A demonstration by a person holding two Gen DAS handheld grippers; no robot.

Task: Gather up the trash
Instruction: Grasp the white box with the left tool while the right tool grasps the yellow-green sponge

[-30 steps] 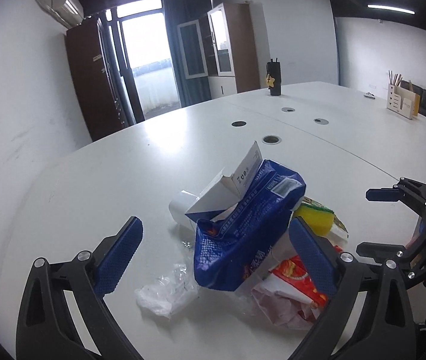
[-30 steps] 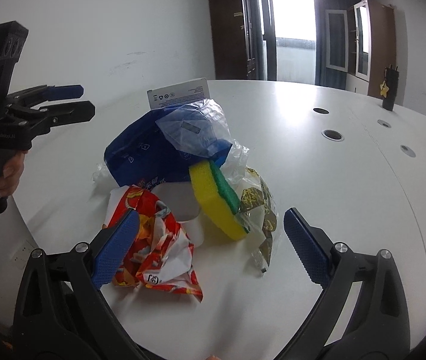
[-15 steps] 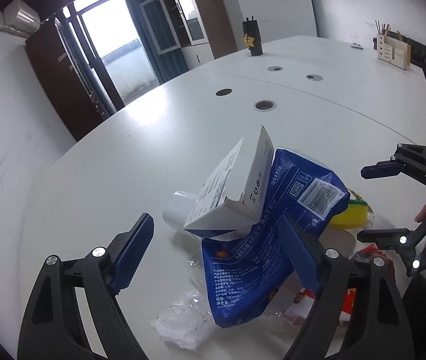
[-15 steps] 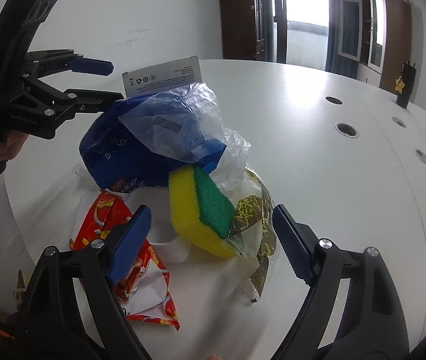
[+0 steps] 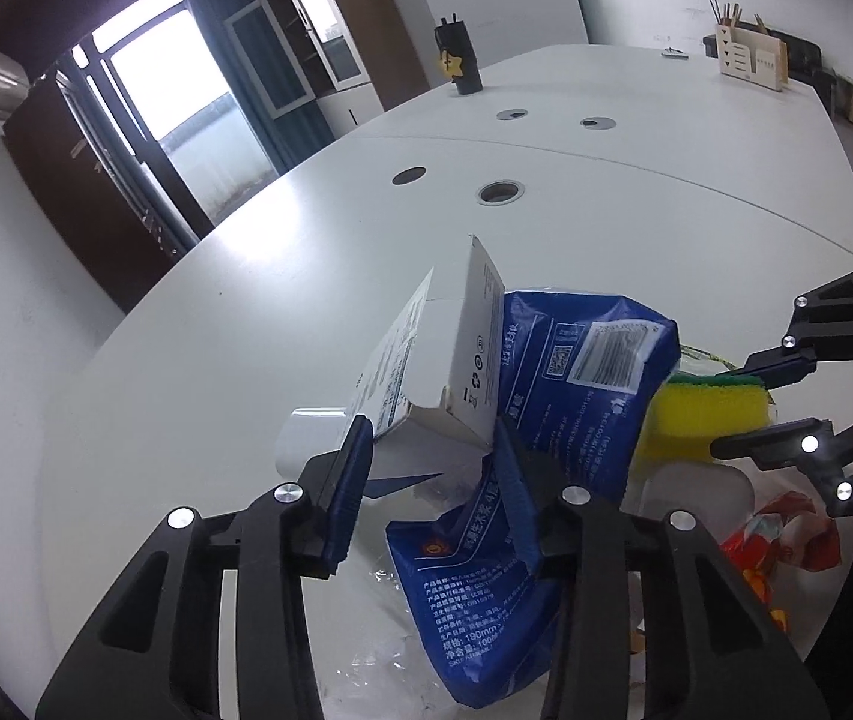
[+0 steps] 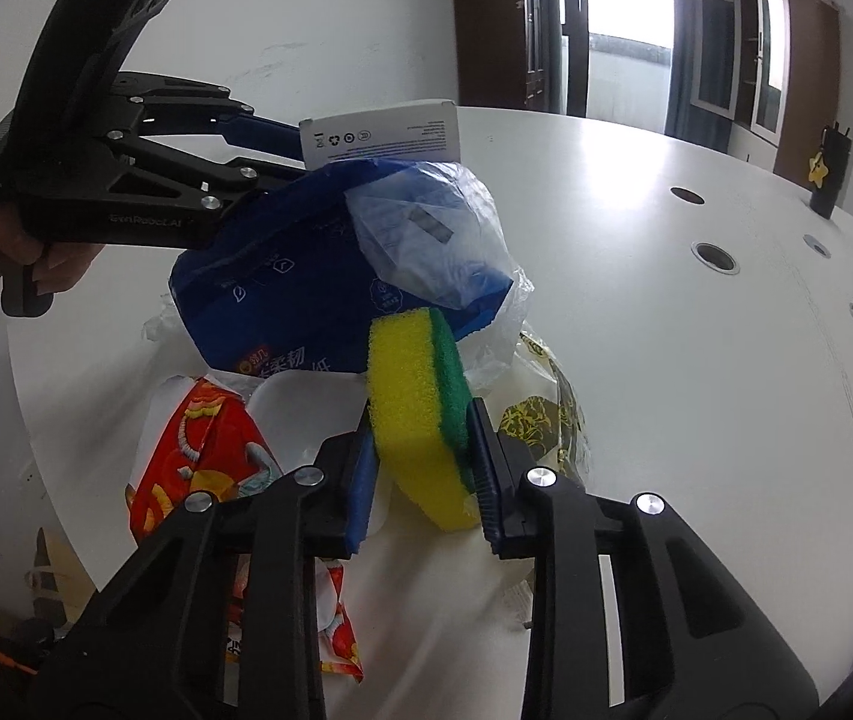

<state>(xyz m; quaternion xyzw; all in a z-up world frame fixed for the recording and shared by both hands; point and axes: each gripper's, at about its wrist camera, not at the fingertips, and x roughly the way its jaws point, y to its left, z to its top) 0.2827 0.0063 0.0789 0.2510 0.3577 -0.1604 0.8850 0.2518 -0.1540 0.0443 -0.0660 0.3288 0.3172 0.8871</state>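
Observation:
A heap of trash lies on the white table (image 5: 234, 312). On top leans a white carton (image 5: 456, 360), resting on a blue tissue bag (image 5: 582, 396). My left gripper (image 5: 432, 447) is closing, and its pads touch the carton's lower end on both sides. A yellow and green sponge (image 6: 420, 396) stands on edge, and my right gripper (image 6: 423, 462) is closing on it, pads against its yellow and green faces. In the right wrist view the left gripper (image 6: 294, 153) reaches the carton (image 6: 384, 132) from the left, a hand on its handle.
A red snack wrapper (image 6: 204, 456), a clear plastic bag (image 6: 426, 240), a gold-patterned wrapper (image 6: 540, 420) and a white cup (image 5: 312, 444) lie in the heap. Farther back are cable holes (image 5: 501, 192), a black cup (image 5: 456, 60) and a wooden organiser (image 5: 750, 60).
Both grippers stood wide open and have narrowed. The left one moved in and rolled onto the carton; the right one advanced until the sponge sat between its pads.

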